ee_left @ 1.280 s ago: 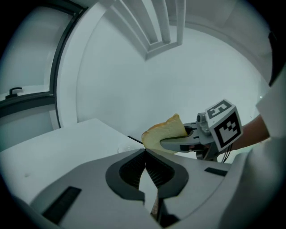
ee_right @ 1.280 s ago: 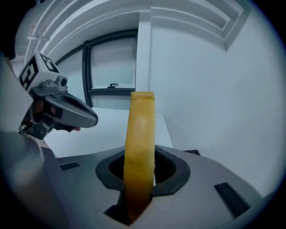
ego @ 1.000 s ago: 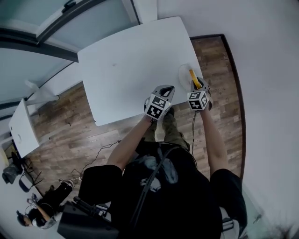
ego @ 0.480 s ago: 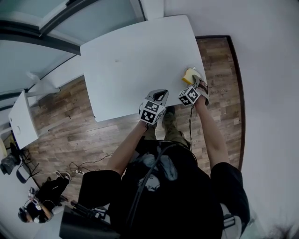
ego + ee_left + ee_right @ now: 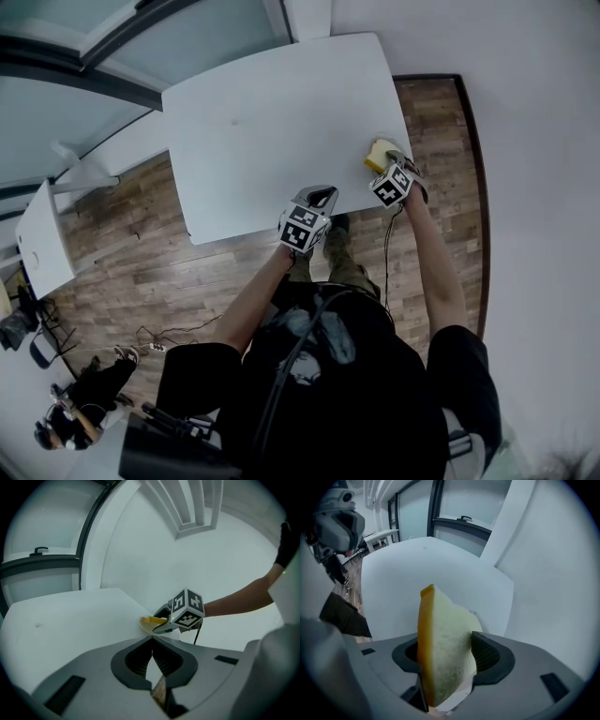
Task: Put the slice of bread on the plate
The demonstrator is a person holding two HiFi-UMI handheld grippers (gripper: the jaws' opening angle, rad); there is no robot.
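The slice of bread [image 5: 443, 653], pale with a yellow-brown crust, stands on edge between the jaws of my right gripper [image 5: 447, 656]. Those jaws are opening, and the pads stand just off the slice. In the head view the bread [image 5: 377, 152] is over the small white plate [image 5: 371, 142] at the table's right edge, with the right gripper [image 5: 386, 159] right behind it. The left gripper view shows the bread [image 5: 152, 619] low on the plate [image 5: 146, 628]. My left gripper [image 5: 322, 196] hangs at the table's near edge, shut and holding nothing [image 5: 152, 640].
The white table [image 5: 272, 122] is bare apart from the plate. Wooden floor [image 5: 441, 187] lies to its right and near side, with a white wall further right. A second white table [image 5: 42, 248] stands far left.
My right gripper came down onto the plate with the bread and tipped over, so the slice now shows flatter. My left gripper drew back a little toward the table's near edge.
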